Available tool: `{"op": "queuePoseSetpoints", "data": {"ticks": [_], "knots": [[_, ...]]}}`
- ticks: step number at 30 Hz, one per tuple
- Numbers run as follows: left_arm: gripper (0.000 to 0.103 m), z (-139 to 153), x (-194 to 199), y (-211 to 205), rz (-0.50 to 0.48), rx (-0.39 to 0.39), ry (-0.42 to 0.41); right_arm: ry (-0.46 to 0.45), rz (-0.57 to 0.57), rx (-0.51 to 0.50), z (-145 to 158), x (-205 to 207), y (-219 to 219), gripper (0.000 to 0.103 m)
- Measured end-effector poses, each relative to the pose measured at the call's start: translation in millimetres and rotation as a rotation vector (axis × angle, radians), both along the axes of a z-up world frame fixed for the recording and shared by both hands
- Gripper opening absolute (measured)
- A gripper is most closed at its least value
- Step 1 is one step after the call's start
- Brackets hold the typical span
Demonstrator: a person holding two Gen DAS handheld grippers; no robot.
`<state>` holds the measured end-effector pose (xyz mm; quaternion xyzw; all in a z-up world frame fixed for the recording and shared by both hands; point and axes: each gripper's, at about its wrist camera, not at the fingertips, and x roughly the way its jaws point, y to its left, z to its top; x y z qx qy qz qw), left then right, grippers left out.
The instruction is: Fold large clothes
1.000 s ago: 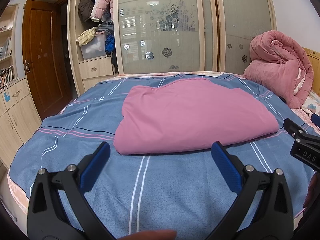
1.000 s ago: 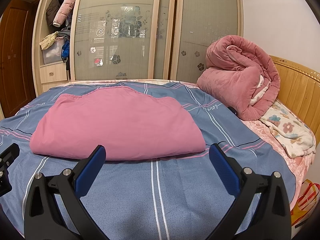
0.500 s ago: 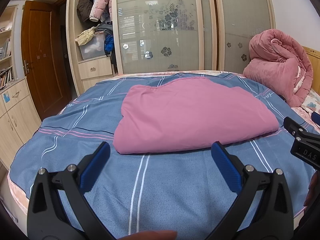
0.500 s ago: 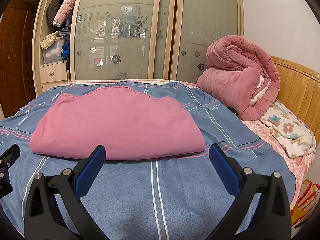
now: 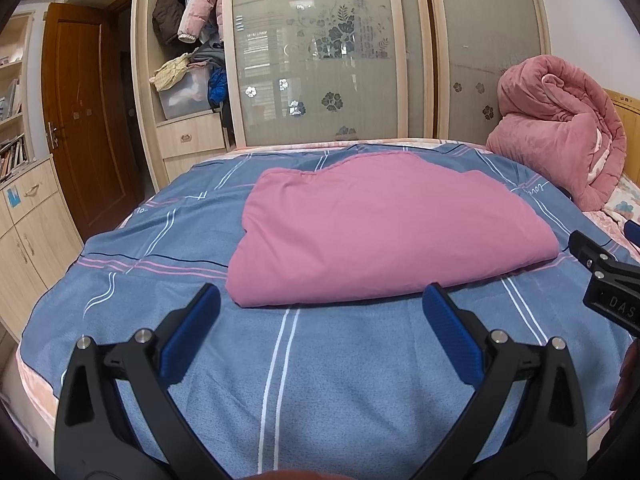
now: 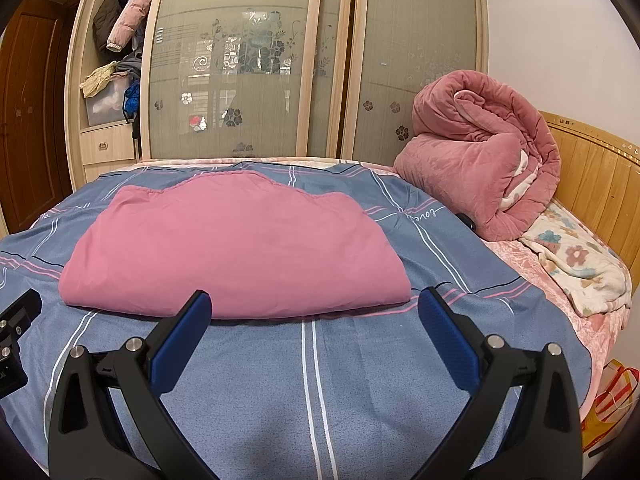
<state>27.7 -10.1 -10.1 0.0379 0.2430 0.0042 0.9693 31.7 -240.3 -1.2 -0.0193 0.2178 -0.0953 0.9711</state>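
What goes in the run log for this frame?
left gripper: open, empty | right gripper: open, empty | pink cloth: folded, on bed

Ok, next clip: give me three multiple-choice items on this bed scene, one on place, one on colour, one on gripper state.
1. Where does the folded cloth lie?
A. on the blue bedspread
B. on the floor
C. in the wardrobe

2. What colour is the rolled quilt by the headboard?
A. green
B. pink
C. white

3. How do the left gripper and right gripper stand?
A. both shut on cloth
B. one open, one shut
C. both open, holding nothing

Key: 1 A, the cloth rests mid-bedspread; 2 B, the quilt's plush is pink; 3 C, blue pads are wide apart with bare bedspread between.
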Motion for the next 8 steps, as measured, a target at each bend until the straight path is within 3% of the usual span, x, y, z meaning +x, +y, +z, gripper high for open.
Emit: {"op": "queuePoseSetpoints", "data": {"ticks": [8], "knots": [[0.101,-0.2,-0.2,-0.1,0.005,-0.001,0.005,0.002,0.002,-0.001,0.0,0.2,-0.3,0.102]]}}
